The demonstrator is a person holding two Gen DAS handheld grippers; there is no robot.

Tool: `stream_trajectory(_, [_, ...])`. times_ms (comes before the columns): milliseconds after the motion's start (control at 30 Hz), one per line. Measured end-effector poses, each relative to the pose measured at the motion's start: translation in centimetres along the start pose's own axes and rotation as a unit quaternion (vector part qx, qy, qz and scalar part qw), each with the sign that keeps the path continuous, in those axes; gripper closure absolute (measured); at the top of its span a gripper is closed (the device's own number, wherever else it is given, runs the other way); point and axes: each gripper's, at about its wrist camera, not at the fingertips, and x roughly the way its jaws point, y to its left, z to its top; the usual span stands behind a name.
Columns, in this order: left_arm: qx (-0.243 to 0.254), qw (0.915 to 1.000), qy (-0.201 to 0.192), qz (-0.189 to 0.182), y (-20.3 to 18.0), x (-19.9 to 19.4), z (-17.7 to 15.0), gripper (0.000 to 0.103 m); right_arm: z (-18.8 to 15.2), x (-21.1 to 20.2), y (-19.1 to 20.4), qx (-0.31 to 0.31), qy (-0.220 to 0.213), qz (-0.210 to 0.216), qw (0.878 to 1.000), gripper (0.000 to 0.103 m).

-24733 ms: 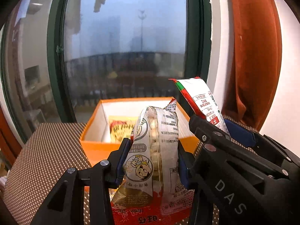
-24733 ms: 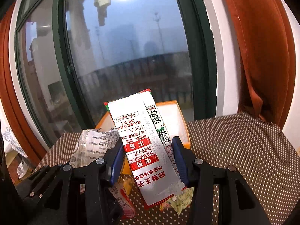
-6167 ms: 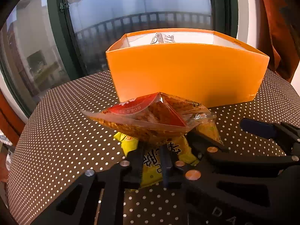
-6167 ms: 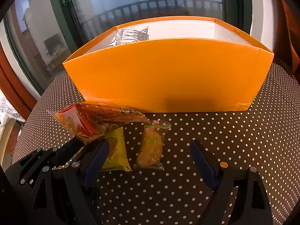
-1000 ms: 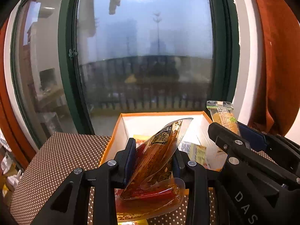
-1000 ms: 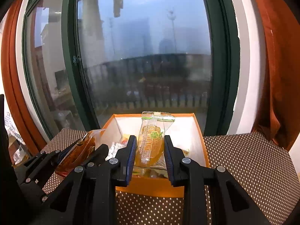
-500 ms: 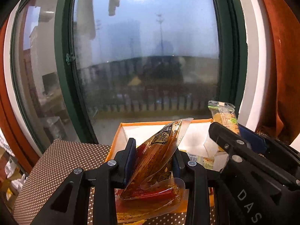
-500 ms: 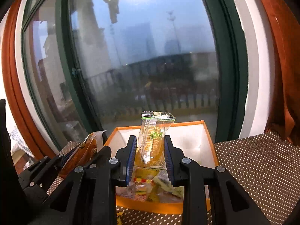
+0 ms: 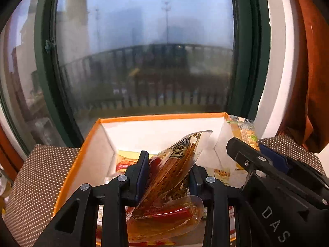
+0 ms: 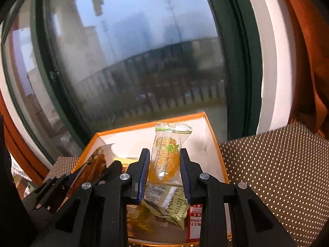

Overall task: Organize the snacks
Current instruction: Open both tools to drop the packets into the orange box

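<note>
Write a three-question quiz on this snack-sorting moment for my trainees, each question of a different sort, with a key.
1. True or false: the left hand-held gripper is shut on a crinkly amber-and-red plastic snack pouch.
2. What does the right hand-held gripper grip? A) a clear-wrapped yellow pastry packet B) a green can C) nothing
3. Fill in: both grippers are over the open orange cardboard box with white inside, which stands on a brown ____-dotted tabletop.

Key: 1 true; 2 A; 3 white

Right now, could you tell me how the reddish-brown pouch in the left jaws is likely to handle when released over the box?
The reddish-brown pouch looks floppy: its lower end folds over beneath the jaws. Its glossy film is probably slippery. It likely drops limply among the packets in the orange box.
</note>
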Motion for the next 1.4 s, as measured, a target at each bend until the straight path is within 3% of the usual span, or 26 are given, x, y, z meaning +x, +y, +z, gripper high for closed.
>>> stream_trajectory(200, [-0.010, 0.9996, -0.002, -0.026, -0.1, 0.8, 0.3, 0.068, 0.3, -0.1, -0.4, -0.003, -0.001, -0.028, 1.000, 0.071])
stream_trajectory(333, [-0.018, 0.9986, 0.018, -0.047, -0.6, 1.7, 0.0, 0.066, 0.2, -0.1, -0.8, 0.000, 0.008, -0.031, 0.999, 0.071])
stream_trajectory(433, [-0.025, 0.9974, 0.039, -0.056, -0.3, 2.2, -0.2, 0.055, 0.1, 0.5, -0.8, -0.001, 0.016, -0.031, 0.999, 0.071])
stream_trajectory(500, [-0.029, 0.9963, 0.052, -0.062, -0.1, 2.3, -0.4, 0.035, 0.0, 0.6, -0.5, -0.005, 0.019, -0.028, 0.999, 0.071])
stream_trajectory(567, [-0.034, 0.9950, 0.063, -0.069, 0.4, 2.2, -0.7, 0.030, -0.1, 0.5, -0.1, -0.011, 0.021, -0.020, 1.000, 0.071])
stream_trajectory(967, [0.001, 0.9997, 0.019, 0.013, 2.5, -0.1, -1.8, 0.013, -1.4, 1.0, 3.1, -0.046, 0.034, 0.010, 0.998, 0.071])
stream_trajectory(1067, [0.002, 0.9994, 0.027, 0.023, 3.0, 0.4, -2.3, 0.010, -1.8, 1.7, 3.7, -0.053, 0.046, 0.008, 0.997, 0.071])
stream_trajectory(1400, [-0.004, 0.9988, 0.048, 0.001, 3.4, 1.1, -4.1, 0.009, -3.1, 2.8, 4.8, -0.090, 0.103, -0.033, 0.990, 0.070])
